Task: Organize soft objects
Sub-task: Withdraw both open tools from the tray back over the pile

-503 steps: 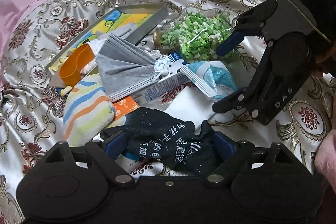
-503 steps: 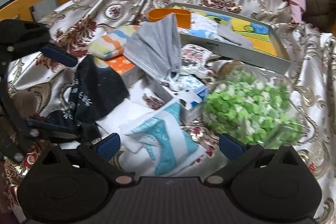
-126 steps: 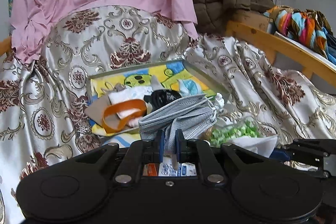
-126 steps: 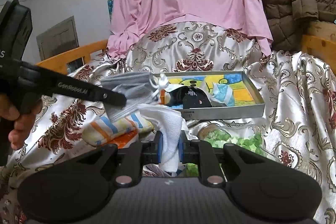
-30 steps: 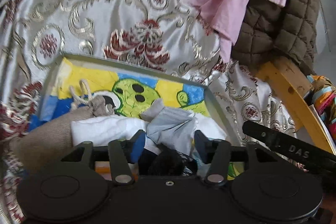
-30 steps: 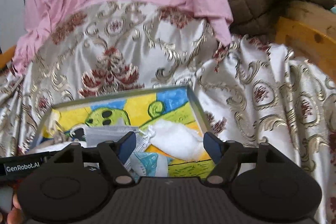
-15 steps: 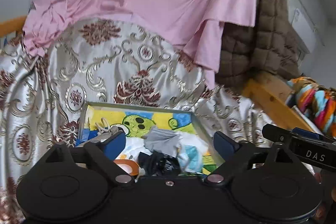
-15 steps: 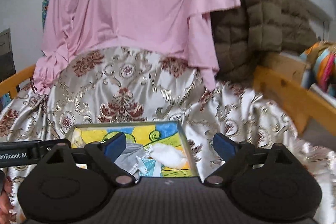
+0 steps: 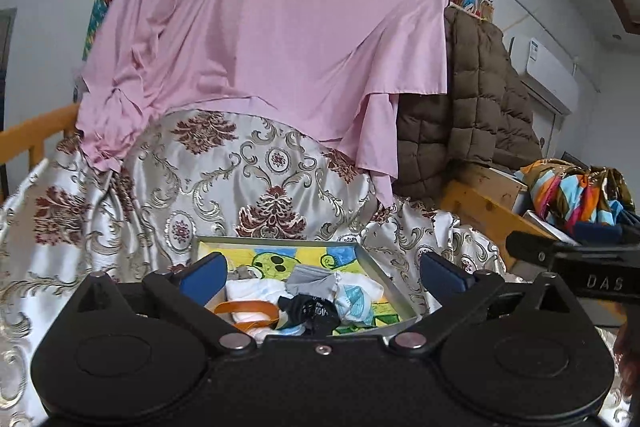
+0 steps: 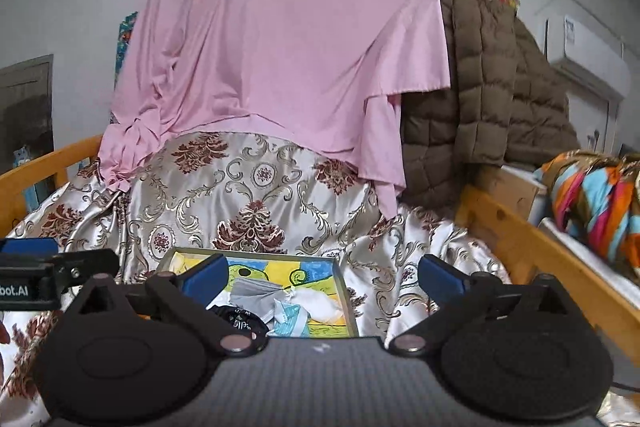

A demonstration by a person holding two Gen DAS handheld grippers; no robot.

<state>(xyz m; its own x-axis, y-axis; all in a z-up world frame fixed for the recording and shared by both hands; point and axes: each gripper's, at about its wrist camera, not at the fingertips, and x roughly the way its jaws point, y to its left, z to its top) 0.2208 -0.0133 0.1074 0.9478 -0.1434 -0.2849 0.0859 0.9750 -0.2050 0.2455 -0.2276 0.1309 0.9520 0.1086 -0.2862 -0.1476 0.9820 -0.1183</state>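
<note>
Comparing this moment with a second ago, both tools have pulled back and up from the tray (image 9: 396, 297), which lies on the brocade bedspread (image 9: 224, 187) toward the near middle of the bed. The left gripper (image 9: 322, 269) had the grey face mask (image 9: 312, 277) between its half-closed jaws then; now its jaws are opening, nearly full wide, with nothing between them. The right gripper (image 10: 320, 273) shows the same: jaws opening wide and empty, where earlier a white cloth (image 10: 320, 301) was pinched.

Both pieces now lie inside the tray, along with a dark printed cloth (image 9: 308, 307), a white-and-teal packet (image 9: 354, 301), an orange band (image 9: 248, 307) and white fabric (image 9: 248, 289). That reads as two drop-offs just finished, so the soft things visible are gathered in one container, and the task looks close to done or ready for another fetch.

What cannot be checked: each gripper body blocks the near edge of the tray and all the bedspread in front of it, so whether anything soft is left there is not visible. The heap inside the tray is small and overlapping; where one item ends is hard to tell. Only an edge of the other tool shows in each view.
</note>
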